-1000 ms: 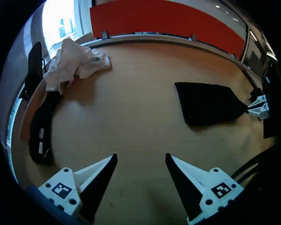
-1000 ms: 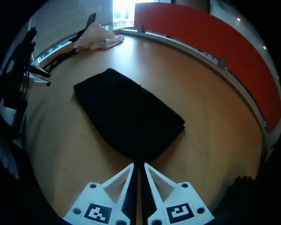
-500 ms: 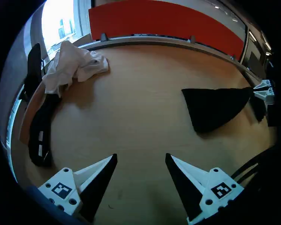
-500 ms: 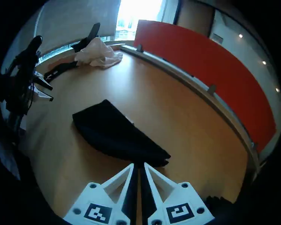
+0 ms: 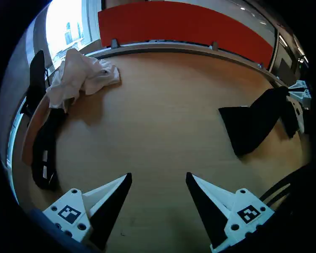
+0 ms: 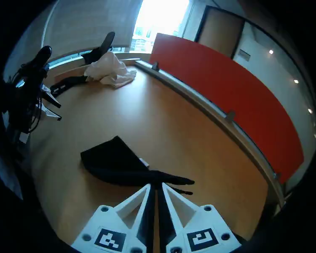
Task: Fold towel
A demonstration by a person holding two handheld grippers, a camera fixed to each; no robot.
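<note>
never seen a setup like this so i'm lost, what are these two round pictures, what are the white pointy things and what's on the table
There is no robot here. A person holds a two-finger gripper in each hand, and a fisheye camera rides on each. The left gripper view looks past the left gripper, which is open above the wooden table. The right gripper view shows the right gripper pinching a black towel, with one edge raised off the table. A white cloth heap lies at the far end.
</note>
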